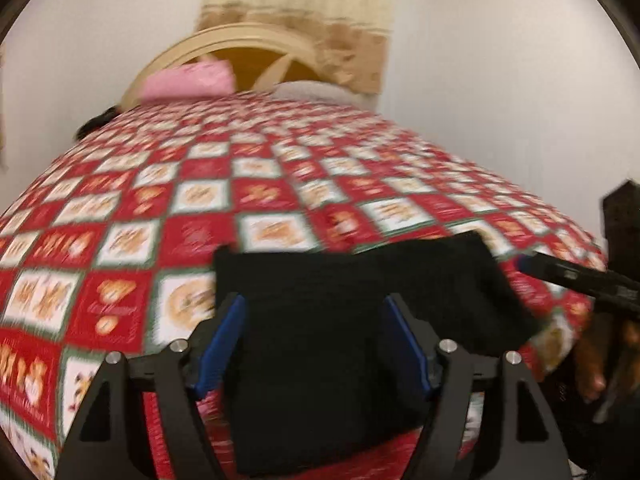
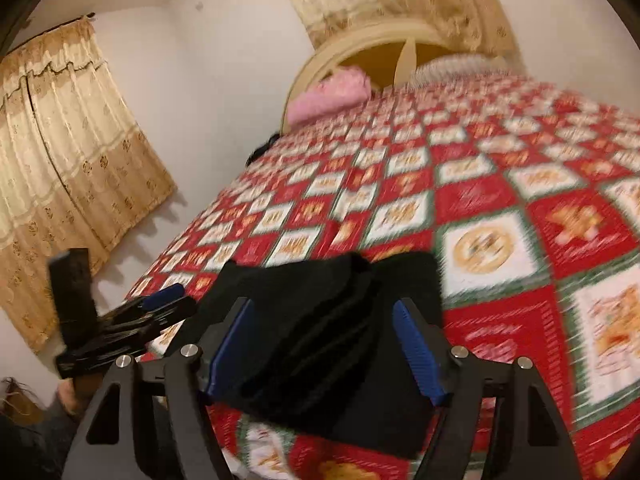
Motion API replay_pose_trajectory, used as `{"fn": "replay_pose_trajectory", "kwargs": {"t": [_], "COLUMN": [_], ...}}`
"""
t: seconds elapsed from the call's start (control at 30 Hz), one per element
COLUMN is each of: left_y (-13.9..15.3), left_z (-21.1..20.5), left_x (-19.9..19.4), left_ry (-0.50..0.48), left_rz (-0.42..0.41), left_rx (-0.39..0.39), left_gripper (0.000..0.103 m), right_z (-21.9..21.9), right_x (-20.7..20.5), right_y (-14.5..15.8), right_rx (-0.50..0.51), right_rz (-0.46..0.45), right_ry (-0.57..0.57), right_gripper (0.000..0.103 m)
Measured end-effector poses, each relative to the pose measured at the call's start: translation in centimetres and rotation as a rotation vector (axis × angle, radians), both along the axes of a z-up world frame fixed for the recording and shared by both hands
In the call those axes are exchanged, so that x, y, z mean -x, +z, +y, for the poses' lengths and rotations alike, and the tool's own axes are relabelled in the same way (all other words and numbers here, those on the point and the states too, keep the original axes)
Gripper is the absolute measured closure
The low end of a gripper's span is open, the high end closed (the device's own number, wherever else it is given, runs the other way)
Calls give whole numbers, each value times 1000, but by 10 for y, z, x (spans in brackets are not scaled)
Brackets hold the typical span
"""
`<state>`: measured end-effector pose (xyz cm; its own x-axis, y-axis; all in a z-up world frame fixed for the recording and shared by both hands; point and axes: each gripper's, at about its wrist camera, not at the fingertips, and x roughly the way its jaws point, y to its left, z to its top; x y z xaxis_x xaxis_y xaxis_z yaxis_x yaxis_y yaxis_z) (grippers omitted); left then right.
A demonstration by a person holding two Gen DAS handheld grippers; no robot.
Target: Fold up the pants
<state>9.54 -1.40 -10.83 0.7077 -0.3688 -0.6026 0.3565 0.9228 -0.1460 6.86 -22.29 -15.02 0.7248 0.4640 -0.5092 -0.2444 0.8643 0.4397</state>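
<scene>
The black pants (image 1: 320, 360) lie as a folded, layered bundle on the red-and-white checked bedspread (image 1: 192, 236), close to the bed's near edge. My left gripper (image 1: 313, 300) hovers over them, open, its blue pads apart on either side of the cloth. In the right wrist view the same bundle of pants (image 2: 320, 340) shows stacked folds, and my right gripper (image 2: 324, 304) straddles it, open, with the cloth reaching past both fingers. Each gripper shows in the other's view: the right gripper (image 1: 560, 272) at the right edge, the left gripper (image 2: 156, 304) at the left. Both views are blurred.
A pink pillow (image 1: 188, 80) and a white pillow (image 1: 316, 92) rest against the cream headboard (image 1: 240, 40) at the far end. Gold curtains (image 2: 68, 152) hang on the left wall. A person's hand (image 1: 592, 380) is at the bed's near right corner.
</scene>
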Motion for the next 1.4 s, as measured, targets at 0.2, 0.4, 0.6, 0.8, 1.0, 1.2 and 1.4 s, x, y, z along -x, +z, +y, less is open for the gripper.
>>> {"fn": "replay_pose_trajectory", "kwargs": {"t": [0.2,0.4,0.6,0.8,1.0,1.2,1.4], "left_y": [-27,-28,-46,-40,-43,-43,-37], "left_z": [12,6,-3,-6,-13,-21,-16], "left_x": [-9,-4,-5,0,2,6,7], "left_ry": [45,31,26,17,-10,-30,-13], "left_rz": [53,40,60,42,52,47,25], "left_rx": [2,-12,-95,-90,-80,-82,-86], "left_gripper": [29,23,8,8,8,8,8], "right_z": [10,22,-2,-29,-17,25,32], "right_x": [-17,-8,-13,-24,-13,7,-9], "right_y": [-25,-3,1,-35,-9,32,-8], "right_rx": [21,72,88,2,122,153,218], "right_rz": [150,69,85,153,74,-132,23], "right_ry": [-13,60,-4,-30,-103,21,28], "right_gripper": [48,88,88,88,75,42,42]}}
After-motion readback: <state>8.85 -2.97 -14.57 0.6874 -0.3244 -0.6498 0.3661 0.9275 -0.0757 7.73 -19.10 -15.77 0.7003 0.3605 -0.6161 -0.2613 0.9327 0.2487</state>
